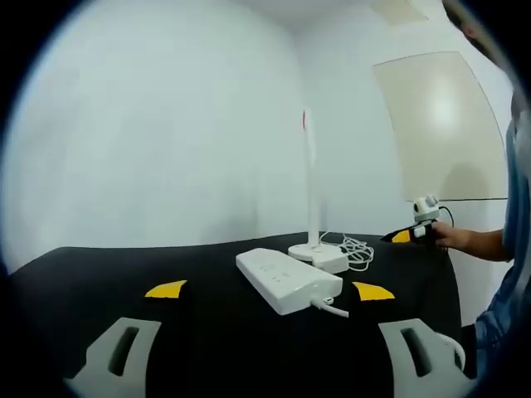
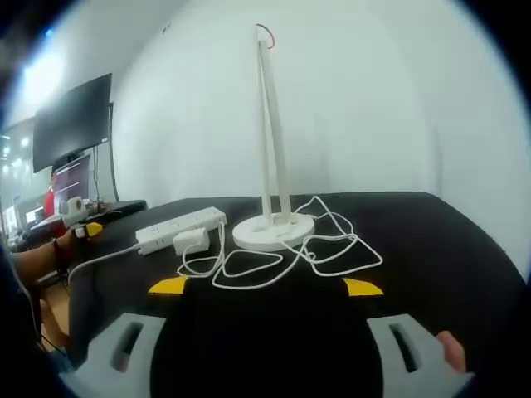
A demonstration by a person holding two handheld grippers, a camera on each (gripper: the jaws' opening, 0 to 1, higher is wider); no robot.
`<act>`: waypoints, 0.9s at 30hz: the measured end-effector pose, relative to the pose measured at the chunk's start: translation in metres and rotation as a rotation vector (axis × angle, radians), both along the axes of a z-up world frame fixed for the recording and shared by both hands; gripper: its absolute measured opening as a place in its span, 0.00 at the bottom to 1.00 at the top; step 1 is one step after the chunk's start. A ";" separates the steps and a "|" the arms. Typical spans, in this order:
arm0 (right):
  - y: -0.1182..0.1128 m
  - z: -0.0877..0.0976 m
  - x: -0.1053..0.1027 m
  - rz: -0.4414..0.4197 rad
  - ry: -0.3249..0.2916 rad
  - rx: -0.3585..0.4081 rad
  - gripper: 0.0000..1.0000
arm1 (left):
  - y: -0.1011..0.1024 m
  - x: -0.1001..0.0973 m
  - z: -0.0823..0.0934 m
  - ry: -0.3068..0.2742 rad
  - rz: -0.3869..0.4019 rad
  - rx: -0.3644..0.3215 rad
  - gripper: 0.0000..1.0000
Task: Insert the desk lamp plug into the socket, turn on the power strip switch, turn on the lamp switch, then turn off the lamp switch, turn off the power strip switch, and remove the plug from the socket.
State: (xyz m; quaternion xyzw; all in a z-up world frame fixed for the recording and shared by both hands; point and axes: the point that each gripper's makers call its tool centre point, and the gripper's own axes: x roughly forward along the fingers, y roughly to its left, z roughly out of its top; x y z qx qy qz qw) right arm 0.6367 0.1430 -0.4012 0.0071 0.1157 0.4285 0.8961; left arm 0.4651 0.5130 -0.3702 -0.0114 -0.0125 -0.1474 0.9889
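Step one not begun; plug (image 2: 191, 241) lies unplugged at 9 o'clock of lamp base (image 2: 274, 230), beside power strip (image 2: 178, 226); left gripper (image 1: 270, 292) and right gripper (image 2: 267, 288) both wide open, empty; next, grasp plug.

A black surface (image 2: 431, 224) stands against a plain white wall (image 1: 166, 124). A pale board (image 1: 440, 124) leans or hangs on the side wall. Beyond the surface's far edge, a dark monitor (image 2: 73, 120) faces what seems a cluttered desk (image 2: 116, 207).

White lamp (image 2: 272, 166) upright beside unplugged plug (image 2: 191, 241) and power strip (image 2: 178, 225).
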 end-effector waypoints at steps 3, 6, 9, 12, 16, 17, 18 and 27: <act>-0.002 -0.007 0.004 -0.011 0.012 0.004 0.71 | -0.002 0.000 -0.002 0.003 -0.002 0.005 0.74; -0.003 -0.015 0.005 -0.020 0.031 -0.004 0.71 | -0.002 0.000 -0.003 0.005 -0.006 0.006 0.74; -0.003 -0.009 0.006 -0.024 0.007 0.011 0.71 | -0.004 0.000 -0.004 0.011 -0.006 0.004 0.74; -0.004 -0.010 0.008 -0.032 0.007 0.018 0.70 | 0.000 0.002 -0.007 0.016 -0.002 0.004 0.74; -0.005 -0.009 0.009 -0.035 0.004 0.026 0.70 | 0.003 0.006 -0.006 0.017 0.001 -0.005 0.74; -0.005 -0.010 0.009 -0.037 0.004 0.024 0.70 | 0.004 0.007 -0.006 0.014 -0.002 -0.001 0.74; -0.005 -0.010 0.010 -0.040 0.001 0.018 0.70 | 0.006 0.010 -0.007 0.016 -0.003 0.004 0.74; -0.005 -0.012 0.010 -0.040 -0.014 -0.008 0.70 | 0.009 0.006 -0.007 -0.017 0.011 0.031 0.73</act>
